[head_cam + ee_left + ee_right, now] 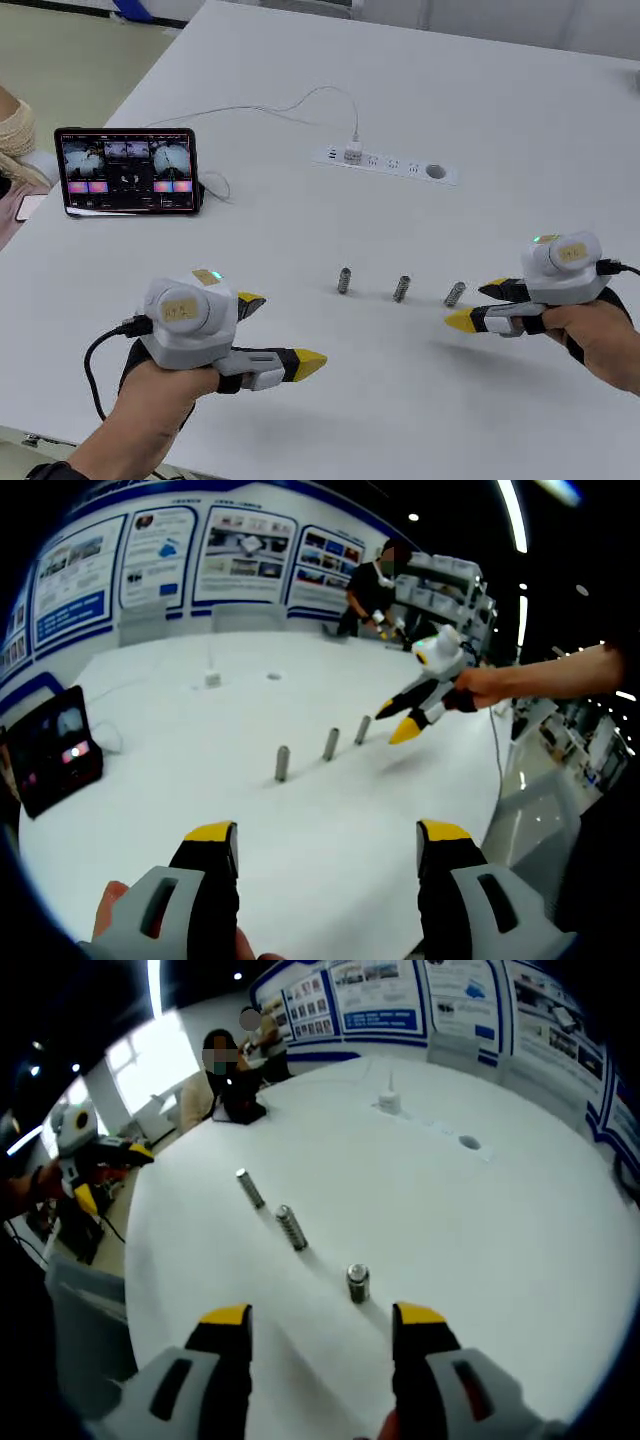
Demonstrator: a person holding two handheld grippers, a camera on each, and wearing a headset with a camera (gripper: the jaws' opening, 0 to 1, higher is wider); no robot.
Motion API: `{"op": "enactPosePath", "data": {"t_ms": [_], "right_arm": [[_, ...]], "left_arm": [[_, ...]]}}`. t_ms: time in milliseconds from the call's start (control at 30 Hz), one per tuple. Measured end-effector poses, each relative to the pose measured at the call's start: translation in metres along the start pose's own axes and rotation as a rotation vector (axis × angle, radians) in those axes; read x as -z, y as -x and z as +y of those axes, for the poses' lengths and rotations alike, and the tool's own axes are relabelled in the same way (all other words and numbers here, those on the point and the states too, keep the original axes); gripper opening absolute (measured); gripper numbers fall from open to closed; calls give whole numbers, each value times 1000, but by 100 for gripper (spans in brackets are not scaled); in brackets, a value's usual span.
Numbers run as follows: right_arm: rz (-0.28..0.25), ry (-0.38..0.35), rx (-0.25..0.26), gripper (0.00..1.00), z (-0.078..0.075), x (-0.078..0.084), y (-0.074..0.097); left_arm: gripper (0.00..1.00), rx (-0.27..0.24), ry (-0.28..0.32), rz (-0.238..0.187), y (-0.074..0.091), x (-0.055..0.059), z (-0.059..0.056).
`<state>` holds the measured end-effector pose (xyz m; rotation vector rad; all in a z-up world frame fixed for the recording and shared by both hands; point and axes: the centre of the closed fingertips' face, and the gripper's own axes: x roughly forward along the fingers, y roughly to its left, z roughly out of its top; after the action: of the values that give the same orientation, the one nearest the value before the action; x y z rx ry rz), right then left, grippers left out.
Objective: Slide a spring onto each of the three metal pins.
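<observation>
Flanking 3 pins [401,288]: left gripper [281,331], right gripper [470,305] | fingers [308,364] spread | mid table [500,110]

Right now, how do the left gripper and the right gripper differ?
The right gripper has its tips close beside the rightmost pin in the head view; the left gripper is well apart from the row, nearer the person. The right gripper points to the person's left, while the left gripper points to the right. Both are open, yellow-tipped and hold nothing.
</observation>
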<state>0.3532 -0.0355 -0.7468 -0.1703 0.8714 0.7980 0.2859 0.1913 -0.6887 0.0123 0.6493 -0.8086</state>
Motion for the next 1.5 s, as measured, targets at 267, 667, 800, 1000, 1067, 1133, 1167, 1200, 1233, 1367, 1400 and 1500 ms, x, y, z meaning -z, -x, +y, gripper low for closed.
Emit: {"op": "enactPosePath", "data": {"t_ms": [267, 667, 800, 1000, 1067, 1133, 1167, 1200, 1233, 1367, 1400, 1500], "right_arm": [[-35, -24, 3, 64, 11, 5, 9], [-81, -67, 5, 70, 31, 17, 19], [-94, -88, 11, 71, 37, 21, 22], [-144, -125, 22, 73, 45, 16, 33], [-153, -130, 25, 74, 48, 16, 36], [-158, -130, 29, 74, 50, 16, 38], [-159, -131, 31, 74, 50, 16, 39], [-162, -133, 32, 74, 51, 17, 40], [-164, -134, 34, 75, 51, 17, 41], [-171, -146, 46, 75, 51, 19, 45], [-174, -152, 47, 75, 51, 20, 46], [-174, -157, 52, 76, 51, 23, 47]], "left_arm": [[79, -3, -2, -4, 0, -4, 4], [83, 15, -16, -10, -1, -12, 4], [85, 14, -21, -8, -1, -13, 5], [87, 11, -23, -7, -1, -14, 8], [87, 14, -19, -11, -1, -15, 9], [86, 17, -17, -10, -2, -15, 10], [87, 18, -18, -10, -2, -15, 9], [87, 19, -18, -9, -2, -16, 10], [88, 18, -14, -9, -2, -16, 11], [87, 15, -18, 7, -4, -15, 14], [86, 23, -25, 12, -4, -14, 13], [85, 20, -38, 17, -5, -15, 16]]}}
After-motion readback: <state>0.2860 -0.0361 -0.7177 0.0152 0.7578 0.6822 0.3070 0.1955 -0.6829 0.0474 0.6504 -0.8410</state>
